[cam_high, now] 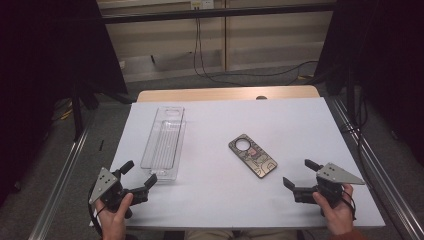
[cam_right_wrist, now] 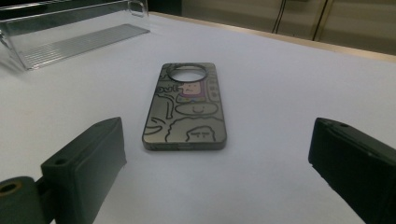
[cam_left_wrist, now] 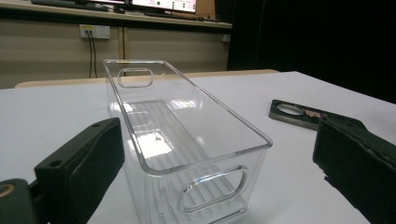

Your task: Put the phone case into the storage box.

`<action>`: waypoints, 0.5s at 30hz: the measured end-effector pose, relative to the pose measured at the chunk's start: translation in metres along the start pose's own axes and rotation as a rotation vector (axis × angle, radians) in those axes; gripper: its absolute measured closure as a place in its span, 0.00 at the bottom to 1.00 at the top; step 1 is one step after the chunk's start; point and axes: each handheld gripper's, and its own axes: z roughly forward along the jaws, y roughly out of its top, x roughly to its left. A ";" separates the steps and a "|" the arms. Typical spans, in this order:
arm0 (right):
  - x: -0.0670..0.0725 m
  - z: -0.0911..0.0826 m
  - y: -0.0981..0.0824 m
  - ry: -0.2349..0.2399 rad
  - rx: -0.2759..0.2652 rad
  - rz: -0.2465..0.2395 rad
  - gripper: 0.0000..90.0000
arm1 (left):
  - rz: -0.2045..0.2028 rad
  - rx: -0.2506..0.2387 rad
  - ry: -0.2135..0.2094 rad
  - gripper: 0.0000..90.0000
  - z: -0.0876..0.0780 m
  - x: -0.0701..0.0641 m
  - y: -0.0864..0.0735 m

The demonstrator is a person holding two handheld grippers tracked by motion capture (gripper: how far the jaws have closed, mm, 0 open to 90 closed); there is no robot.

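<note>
Phone case (cam_right_wrist: 186,108) lying flat on the white table (cam_high: 280,125), picture side up, right in front of the right tongs (cam_high: 303,177), jaws wide with nothing between, likely lined up for a grab. Left tongs (cam_high: 138,173) wide too and holding nothing, pointed at the near end of the clear bin (cam_left_wrist: 187,144) (maybe the home for the case). Bin well apart from the case, off to the left.

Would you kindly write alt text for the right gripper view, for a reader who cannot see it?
A phone case with cartoon doodles and a round camera cutout lies flat on a white table, straight ahead of the right gripper, whose two black jaws stand wide apart at the bottom corners. A clear plastic bin sits at the upper left.
</note>
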 end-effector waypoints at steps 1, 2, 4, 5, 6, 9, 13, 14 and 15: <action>0.000 0.001 0.001 0.005 -0.007 0.002 0.03 | 0.000 -0.001 0.002 0.03 0.000 0.000 0.000; 0.001 0.003 0.003 0.015 -0.007 0.013 0.03 | 0.002 0.003 0.001 0.03 0.000 0.000 0.000; 0.001 0.008 0.004 0.021 0.004 0.008 0.03 | 0.002 0.001 0.004 0.03 -0.001 0.000 0.000; 0.001 0.010 0.005 0.024 0.006 0.009 0.03 | 0.002 -0.001 0.008 0.03 -0.001 0.000 0.000; 0.001 0.012 0.006 0.029 0.007 0.012 0.03 | 0.003 -0.001 0.008 0.03 -0.001 0.000 0.000; -0.001 0.016 0.009 0.027 0.010 0.026 0.03 | 0.003 0.000 0.006 0.03 -0.001 0.000 0.000; 0.000 0.022 0.013 0.032 0.023 0.018 0.03 | 0.008 0.005 -0.001 0.03 0.000 -0.001 0.000; 0.000 0.024 0.014 0.035 0.023 0.018 0.03 | 0.008 0.004 -0.002 0.03 0.000 -0.001 0.000; 0.000 0.025 0.015 0.036 0.021 0.019 0.03 | 0.008 0.007 0.005 0.03 0.000 -0.001 0.000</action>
